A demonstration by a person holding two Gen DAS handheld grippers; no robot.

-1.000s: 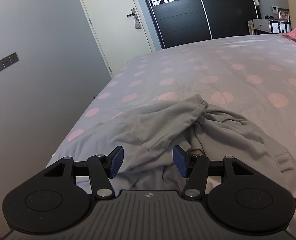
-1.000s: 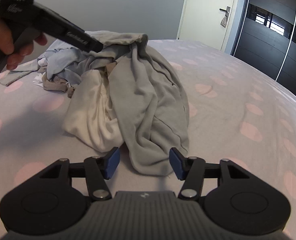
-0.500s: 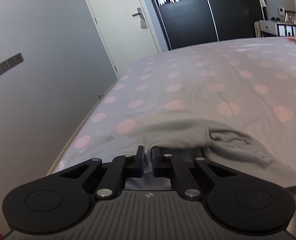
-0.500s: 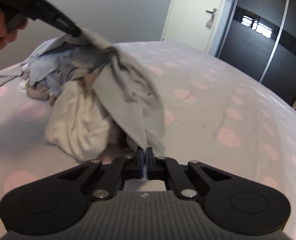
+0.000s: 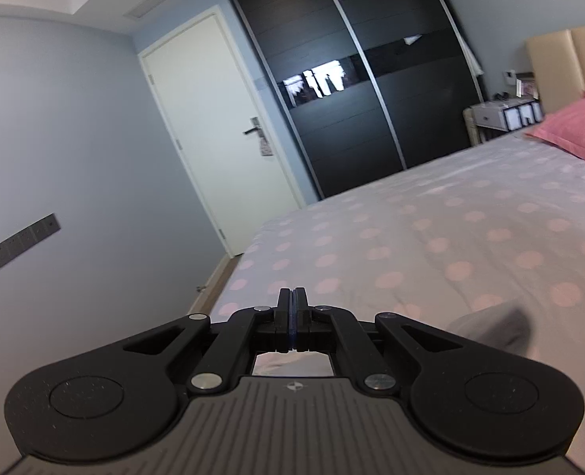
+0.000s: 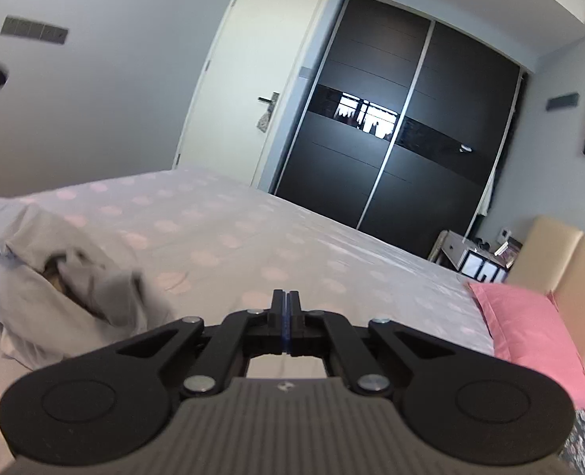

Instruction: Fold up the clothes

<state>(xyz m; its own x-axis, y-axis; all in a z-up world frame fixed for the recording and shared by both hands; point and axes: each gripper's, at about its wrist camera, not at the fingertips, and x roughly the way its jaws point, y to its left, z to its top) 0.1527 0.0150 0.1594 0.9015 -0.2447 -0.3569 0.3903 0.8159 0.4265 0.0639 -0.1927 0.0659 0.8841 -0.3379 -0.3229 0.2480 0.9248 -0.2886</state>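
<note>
Grey garment (image 6: 94, 277), blurred, is bunched up to the left of the right gripper's (image 6: 285, 304) jaws, draped over a heap of pale clothes (image 6: 23, 312) on the bed (image 6: 292, 237). In the left wrist view a grey fold of cloth (image 5: 494, 324) shows low and to the right of the left gripper (image 5: 293, 304), just past its linkage, lying on the spotted cover. Both pairs of jaws are pressed together, blue pads meeting; whether any cloth is pinched between them cannot be told, since nothing shows at the tips and the pale patch seen through the gap behind each pair is unclear. Both grippers sit above the bed, pointing across it. Ahead of the jaws runs the grey bedcover with pink dots; beyond that stands the dark wardrobe (image 5: 371, 99), and to its left the white door (image 5: 213, 118). To the right of the right jaws lies a pink pillow (image 6: 530, 324) against a beige headboard (image 6: 561, 261).
</note>
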